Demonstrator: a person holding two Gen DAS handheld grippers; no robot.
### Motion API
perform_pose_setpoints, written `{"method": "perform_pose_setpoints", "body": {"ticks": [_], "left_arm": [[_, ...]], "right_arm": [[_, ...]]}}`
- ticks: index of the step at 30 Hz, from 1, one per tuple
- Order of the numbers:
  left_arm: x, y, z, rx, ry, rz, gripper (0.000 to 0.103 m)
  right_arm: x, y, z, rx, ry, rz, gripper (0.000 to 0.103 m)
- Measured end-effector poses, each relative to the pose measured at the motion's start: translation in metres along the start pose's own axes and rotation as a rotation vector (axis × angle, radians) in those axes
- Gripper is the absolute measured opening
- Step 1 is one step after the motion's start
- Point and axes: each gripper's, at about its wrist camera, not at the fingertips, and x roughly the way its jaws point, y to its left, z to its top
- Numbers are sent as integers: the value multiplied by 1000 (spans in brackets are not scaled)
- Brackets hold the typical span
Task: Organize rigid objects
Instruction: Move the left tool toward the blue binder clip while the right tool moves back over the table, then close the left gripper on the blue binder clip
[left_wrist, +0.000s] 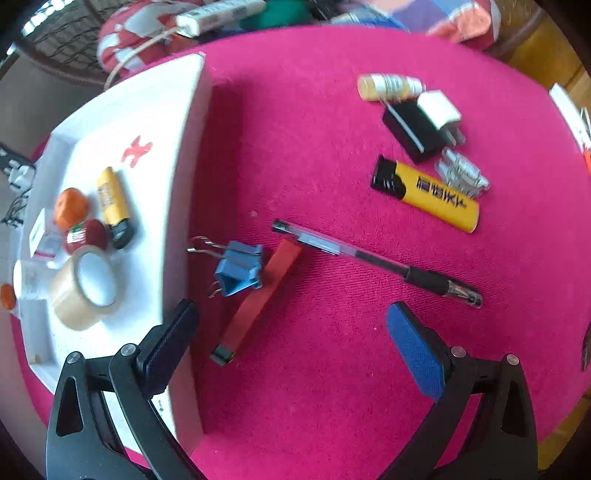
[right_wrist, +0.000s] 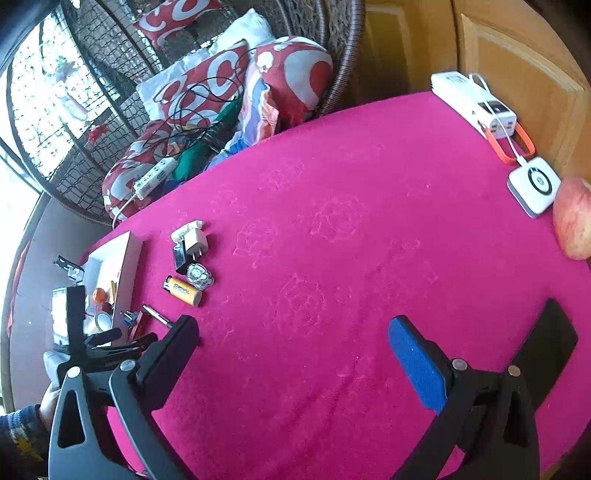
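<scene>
Both grippers are held wide open, nothing gripped. Red bar (left_wrist: 260, 301) and blue binder clip (left_wrist: 240, 267) are seen just ahead of left gripper (left_wrist: 291, 339), beside white tray (left_wrist: 184, 177). Right gripper (right_wrist: 295, 343) is parked over bare pink cloth (right_wrist: 351, 240); clip probably touches bar.

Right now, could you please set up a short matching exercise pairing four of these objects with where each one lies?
Things:
1. roll of tape
2. blue binder clip
3. pen
4. apple

Places:
A. on the cloth, beside the white tray
B. in the white tray
C. at the table's far edge, near the white charger pad
D. just below the yellow lighter

Pairs: 1-B, 2-A, 3-D, 4-C
</scene>
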Motion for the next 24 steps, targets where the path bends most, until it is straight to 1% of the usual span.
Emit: {"method": "perform_pose_setpoints", "body": {"ticks": [2, 5, 7, 9, 11, 12, 13, 14, 15, 16, 17, 19, 20, 23, 24], "left_arm": [[8, -9, 2, 15, 31, -9, 102], [9, -12, 2, -27, 47, -46, 102], [5, -17, 1, -40, 54, -58, 102], [0, -31, -3, -38, 69, -129, 102], [-1, -53, -10, -19, 111, -231, 102], [-6, -70, -14, 26, 99, -237, 102], [-7, -84, -17, 67, 102, -274, 102], [-12, -103, -21, 139, 93, -292, 102], [-15, -118, -25, 195, 97, -325, 102], [-20, -134, -31, 254, 103, -375, 102], [-25, -145, -37, 294, 101, -403, 102], [-33, -152, -40, 339, 82, -406, 102], [-38, -149, -40, 342, 68, -406, 102], [-51, -123, -31, 291, 21, -401, 102], [-54, -105, -29, 264, 4, -399, 102]], "right_arm": [[0, -5, -1, 20, 7, -5, 103], [0, -11, -3, 46, 13, -8, 103], [0, -13, -4, 54, 15, -11, 103], [0, -14, -5, 56, 21, -13, 103], [1, -13, -5, 53, 25, -13, 103], [1, -13, -4, 50, 26, -13, 103], [1, -12, -4, 45, 28, -14, 103], [1, -11, -3, 38, 30, -14, 103], [2, -10, -2, 32, 32, -13, 103], [2, -9, -2, 24, 35, -15, 103], [2, -8, -2, 18, 35, -16, 103], [2, -7, -1, 11, 34, -19, 103], [2, -7, -1, 11, 32, -20, 103], [2, -9, 1, 17, 26, -17, 103], [2, -9, 2, 19, 21, -17, 103]]}}
